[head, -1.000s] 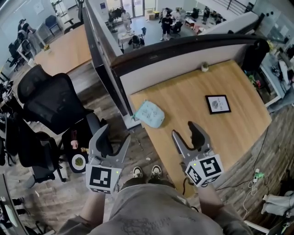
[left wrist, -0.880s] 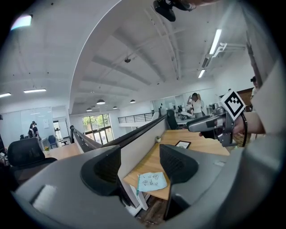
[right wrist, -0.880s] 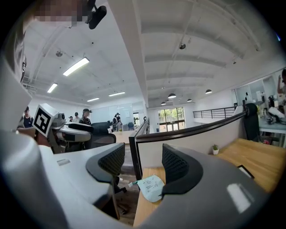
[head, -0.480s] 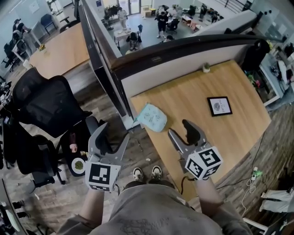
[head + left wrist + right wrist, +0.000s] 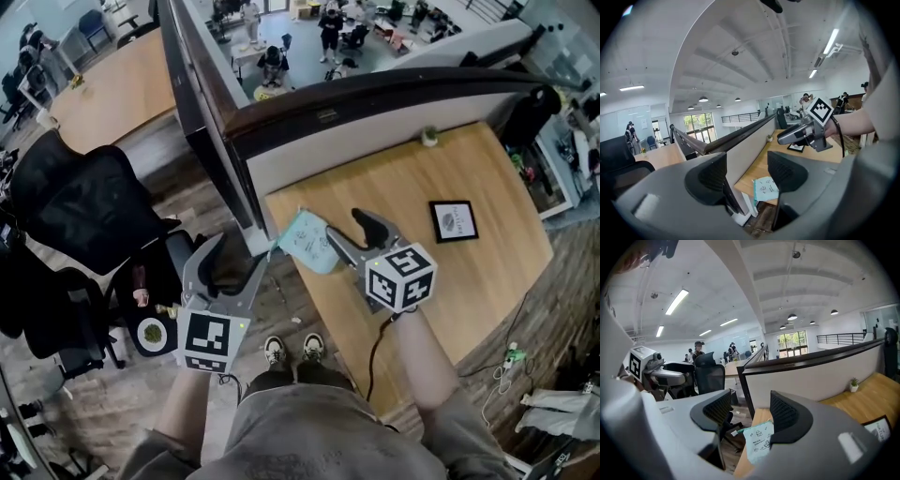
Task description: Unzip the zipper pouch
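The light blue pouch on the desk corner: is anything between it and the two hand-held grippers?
Nothing visible blocks either one. The right hand-held gripper hangs open just beside the pouch, which shows clear between its jaws. The left hand-held gripper, also open, is off the edge of the desk, with only air toward the pouch.

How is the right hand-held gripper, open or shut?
Open: the right hand-held gripper has its jaws apart, gripping nothing; the light blue fabric zipper pouch lies beyond them.
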A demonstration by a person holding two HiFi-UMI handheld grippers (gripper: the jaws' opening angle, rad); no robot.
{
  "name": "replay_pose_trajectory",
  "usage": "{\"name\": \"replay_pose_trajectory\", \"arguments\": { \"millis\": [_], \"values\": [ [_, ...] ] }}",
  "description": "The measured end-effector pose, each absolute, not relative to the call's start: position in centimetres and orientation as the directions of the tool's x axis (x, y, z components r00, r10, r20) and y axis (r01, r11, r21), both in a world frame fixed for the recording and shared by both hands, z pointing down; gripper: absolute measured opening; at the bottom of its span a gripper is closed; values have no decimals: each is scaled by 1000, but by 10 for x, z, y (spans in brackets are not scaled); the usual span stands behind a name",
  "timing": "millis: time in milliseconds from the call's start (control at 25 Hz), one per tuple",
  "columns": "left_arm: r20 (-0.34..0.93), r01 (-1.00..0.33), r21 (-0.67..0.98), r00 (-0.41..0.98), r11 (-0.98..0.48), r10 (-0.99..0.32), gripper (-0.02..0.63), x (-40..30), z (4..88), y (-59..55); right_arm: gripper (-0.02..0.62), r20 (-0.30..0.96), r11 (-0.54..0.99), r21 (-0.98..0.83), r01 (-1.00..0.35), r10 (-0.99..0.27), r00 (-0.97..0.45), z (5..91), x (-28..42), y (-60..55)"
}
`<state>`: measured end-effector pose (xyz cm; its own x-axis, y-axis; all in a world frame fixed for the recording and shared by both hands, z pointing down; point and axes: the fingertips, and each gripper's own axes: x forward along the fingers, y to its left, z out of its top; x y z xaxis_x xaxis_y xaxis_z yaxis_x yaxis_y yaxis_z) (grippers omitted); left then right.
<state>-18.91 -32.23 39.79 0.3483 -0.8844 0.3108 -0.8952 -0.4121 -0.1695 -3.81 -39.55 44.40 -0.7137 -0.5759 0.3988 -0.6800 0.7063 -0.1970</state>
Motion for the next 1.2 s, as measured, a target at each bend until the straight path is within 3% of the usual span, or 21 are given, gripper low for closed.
{"name": "replay_pose_trajectory", "arguments": {
  "millis": [440,1200],
  "values": [
    [409,-905,-107,339,-413,-848,273,-203,482,-359,249,601,755,-216,-619,-397,-693,573,-78,-455],
    [531,-878,-75,367,-473,-764,273,-188,567,-361,249,791,666,-244,-705,-285,-542,729,-82,-499]
  ]
}}
